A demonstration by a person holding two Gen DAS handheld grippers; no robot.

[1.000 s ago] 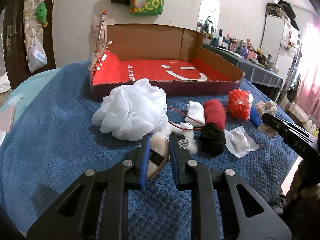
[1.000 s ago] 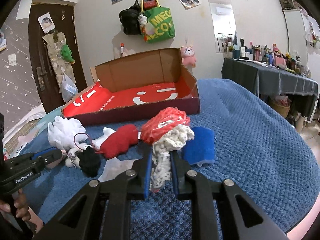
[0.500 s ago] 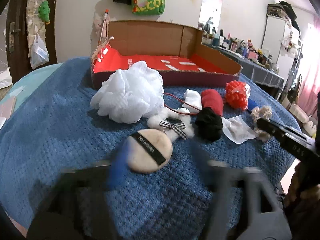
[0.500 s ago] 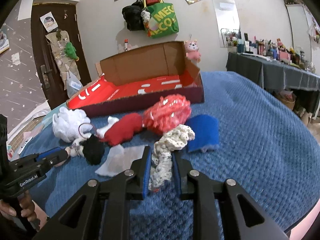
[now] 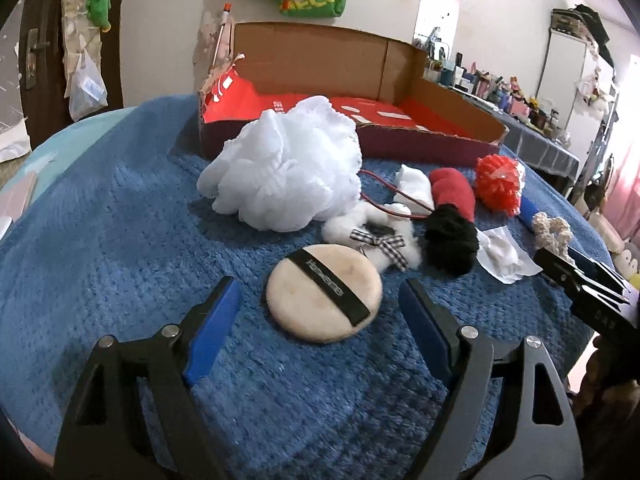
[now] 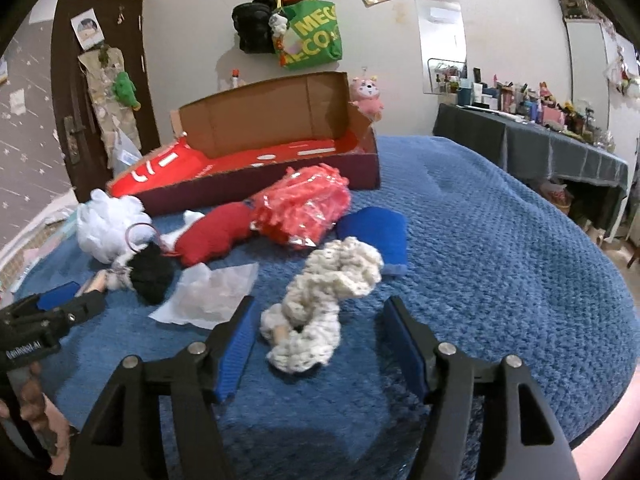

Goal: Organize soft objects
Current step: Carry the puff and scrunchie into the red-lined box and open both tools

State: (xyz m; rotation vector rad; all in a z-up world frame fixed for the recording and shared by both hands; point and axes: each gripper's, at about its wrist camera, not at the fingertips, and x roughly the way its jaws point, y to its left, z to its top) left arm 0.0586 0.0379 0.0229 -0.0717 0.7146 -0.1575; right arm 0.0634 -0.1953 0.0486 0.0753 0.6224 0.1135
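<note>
My left gripper (image 5: 316, 320) is open, its jaws wide on either side of a beige powder puff (image 5: 323, 293) lying flat on the blue blanket. My right gripper (image 6: 320, 336) is open around a cream crocheted piece (image 6: 320, 304) lying on the blanket. Between them lie a white mesh pouf (image 5: 284, 176), a small white plush with a checked bow (image 5: 372, 236), a black pom (image 5: 450, 240), a red soft roll (image 5: 452, 196), a red mesh pouf (image 6: 300, 208) and a blue cloth (image 6: 376, 236).
An open cardboard box with a red lining (image 5: 352, 108) stands at the far side of the blanket. A clear plastic wrapper (image 6: 208, 292) lies near the black pom. A dark-clothed table with small items (image 6: 532, 140) stands at the right.
Both grippers have opened. The left one let go of the powder puff, which now lies flat. The right one let go of the crocheted piece, which rests on the blanket.
</note>
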